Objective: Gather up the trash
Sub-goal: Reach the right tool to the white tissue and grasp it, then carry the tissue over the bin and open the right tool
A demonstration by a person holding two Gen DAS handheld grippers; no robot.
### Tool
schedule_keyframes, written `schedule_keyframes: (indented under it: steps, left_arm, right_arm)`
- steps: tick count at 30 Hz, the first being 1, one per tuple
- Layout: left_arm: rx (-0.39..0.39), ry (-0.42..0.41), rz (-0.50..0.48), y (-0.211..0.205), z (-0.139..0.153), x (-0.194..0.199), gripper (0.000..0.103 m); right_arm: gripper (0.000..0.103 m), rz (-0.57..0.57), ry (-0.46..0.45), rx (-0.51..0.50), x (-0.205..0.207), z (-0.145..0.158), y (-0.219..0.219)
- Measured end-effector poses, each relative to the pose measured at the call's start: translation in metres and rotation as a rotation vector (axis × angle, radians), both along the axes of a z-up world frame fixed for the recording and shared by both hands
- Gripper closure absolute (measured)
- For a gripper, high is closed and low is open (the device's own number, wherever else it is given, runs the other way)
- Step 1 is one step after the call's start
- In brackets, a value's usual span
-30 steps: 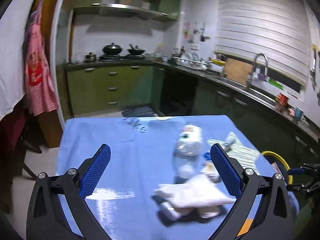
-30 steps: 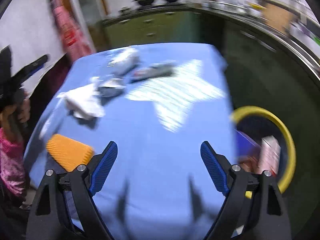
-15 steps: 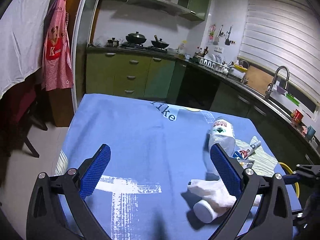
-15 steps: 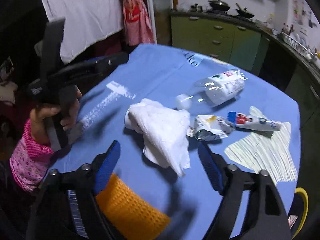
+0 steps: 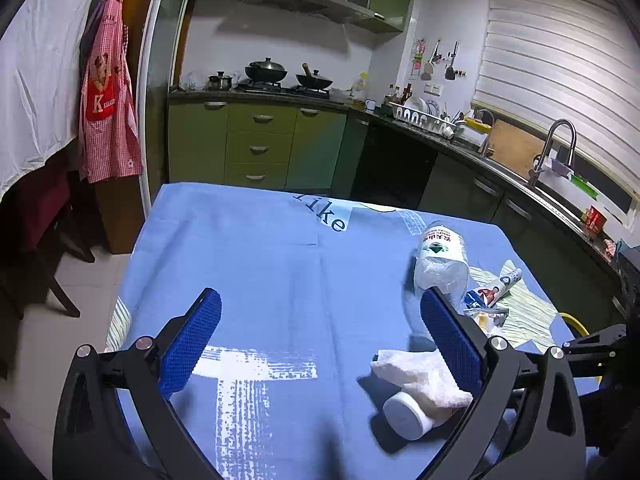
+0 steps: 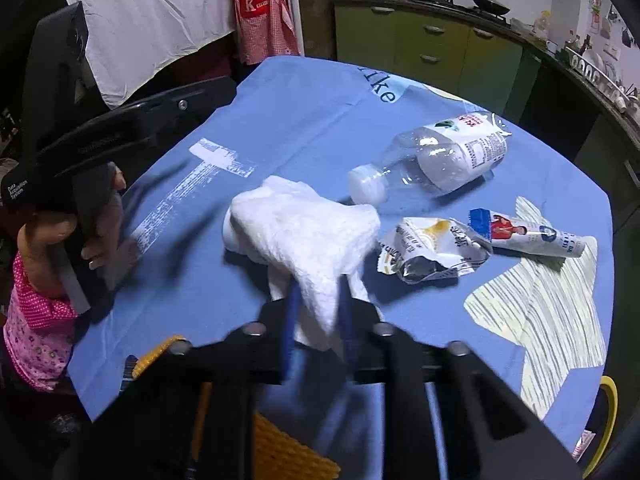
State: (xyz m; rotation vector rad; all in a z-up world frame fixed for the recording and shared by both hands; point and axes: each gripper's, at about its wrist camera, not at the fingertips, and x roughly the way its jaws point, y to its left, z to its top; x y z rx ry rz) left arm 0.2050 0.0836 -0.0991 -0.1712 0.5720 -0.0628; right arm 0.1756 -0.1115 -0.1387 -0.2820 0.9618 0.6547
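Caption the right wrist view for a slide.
Right gripper closing on the white tissue; plastic bottle and wrappers beyond on the blue tablecloth.

Sat under a blue cloth point(image 5: 260, 264), the tabletop, printed with white brush marks and a pale striped star point(image 6: 552, 312). Beyond it ran an L-shaped kitchen: green cabinets point(image 5: 256, 144) with metal handles, dark countertop point(image 5: 460, 140), gas hob carrying two black woks point(image 5: 266, 70) and a small pot. Hung above, a steel range hood point(image 5: 316, 0). Along the right wall stood a dish rack point(image 5: 420, 118), wooden board point(image 5: 514, 148), tall faucet point(image 5: 556, 140), and a window shut by white blinds point(image 5: 560, 56). Hung at left, a red checked apron point(image 5: 108, 108) beside a white sheet point(image 5: 36, 80). Pale tiled floor point(image 5: 64, 340), dark chair legs.
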Motion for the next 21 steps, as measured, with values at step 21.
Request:
schedule_keyframes:
  steps: [21]
  left_arm:
    - [-0.026, 0.01, 0.027, 0.005, -0.002, 0.0, 0.005]
  right_arm:
    - [0.096, -0.054, -0.131, 0.171, -0.028, 0.091, -0.048]
